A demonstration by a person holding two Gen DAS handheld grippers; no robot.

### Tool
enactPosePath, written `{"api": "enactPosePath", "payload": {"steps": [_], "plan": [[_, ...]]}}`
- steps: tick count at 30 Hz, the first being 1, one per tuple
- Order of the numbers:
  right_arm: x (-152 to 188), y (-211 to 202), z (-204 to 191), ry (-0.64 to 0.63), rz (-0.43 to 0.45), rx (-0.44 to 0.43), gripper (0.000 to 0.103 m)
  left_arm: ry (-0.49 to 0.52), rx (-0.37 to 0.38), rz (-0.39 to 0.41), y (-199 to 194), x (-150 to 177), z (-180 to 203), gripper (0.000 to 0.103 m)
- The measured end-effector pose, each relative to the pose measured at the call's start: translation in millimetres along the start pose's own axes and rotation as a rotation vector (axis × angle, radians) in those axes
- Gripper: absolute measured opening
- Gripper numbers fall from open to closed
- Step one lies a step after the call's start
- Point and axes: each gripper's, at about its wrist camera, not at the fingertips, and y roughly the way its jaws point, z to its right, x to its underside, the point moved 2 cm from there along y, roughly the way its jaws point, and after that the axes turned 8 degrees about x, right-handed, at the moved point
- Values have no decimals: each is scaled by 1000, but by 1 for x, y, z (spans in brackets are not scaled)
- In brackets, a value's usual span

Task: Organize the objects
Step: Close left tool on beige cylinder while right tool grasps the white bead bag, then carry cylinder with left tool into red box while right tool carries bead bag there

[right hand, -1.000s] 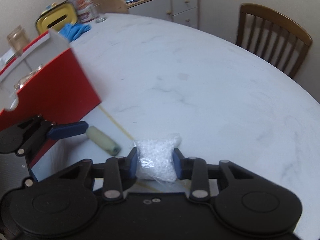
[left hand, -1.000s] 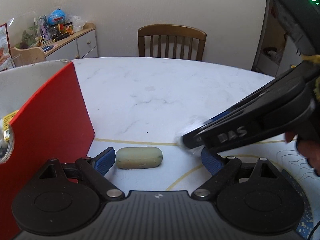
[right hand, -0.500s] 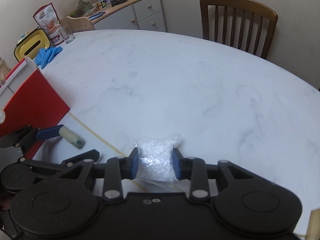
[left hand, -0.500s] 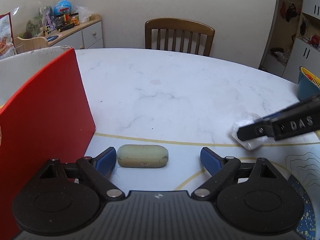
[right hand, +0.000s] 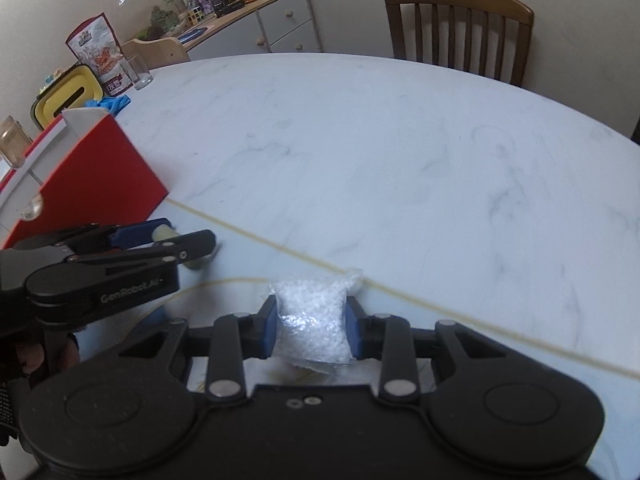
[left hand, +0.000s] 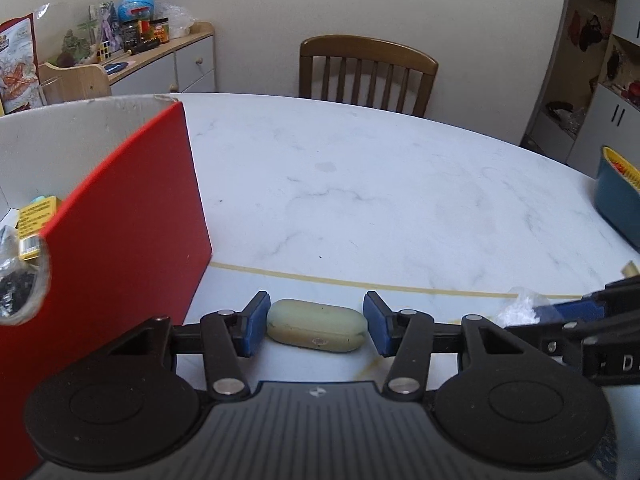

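Observation:
A pale green oblong bar (left hand: 317, 330) lies on the white marble table (left hand: 380, 200), just right of the red box (left hand: 120, 240). My left gripper (left hand: 316, 322) straddles the bar lengthwise. Its jaws are closing, with the blue pads (left hand: 256, 322) a sliver off the bar's ends. In the right wrist view the left gripper (right hand: 176, 240) hides most of the bar (right hand: 163, 233). My right gripper (right hand: 311, 328) is shut on a clear bag of white granules (right hand: 312, 312), held low over the table. It shows at the right edge of the left wrist view (left hand: 560, 312) with the bag (left hand: 516, 312).
The red box (right hand: 100, 168) stands open-topped at the left with packets inside. A blue container (left hand: 616, 196) sits at the table's right edge. A wooden chair (left hand: 368, 72) stands behind the table. A glass (right hand: 140, 72), a snack bag and a yellow bin stand far left.
The left jaws have drawn in from wide apart to just off the bar's ends. The right gripper, still holding the bag, has slid away to the right edge of the left wrist view.

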Motion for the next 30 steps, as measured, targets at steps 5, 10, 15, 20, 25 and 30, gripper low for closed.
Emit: {"api": "enactPosePath", "payload": {"steps": [5, 10, 15, 20, 25, 30], "plan": [[6, -29, -11, 35, 25, -15, 31, 8, 54, 5, -29, -3, 6, 51], [11, -63, -29, 32, 70, -8, 31, 25, 84, 23, -66, -6, 8, 51], [13, -91, -50, 30, 99, -7, 31, 37, 104, 18, -100, -9, 2, 51], [10, -110, -79, 16, 121, -10, 31, 58, 126, 13, -133, -11, -14, 51], [8, -125, -115, -4, 142, -20, 31, 86, 141, 18, -165, -12, -36, 51], [2, -134, -150, -20, 168, -36, 31, 91, 139, 24, -192, -15, -65, 51]]}}
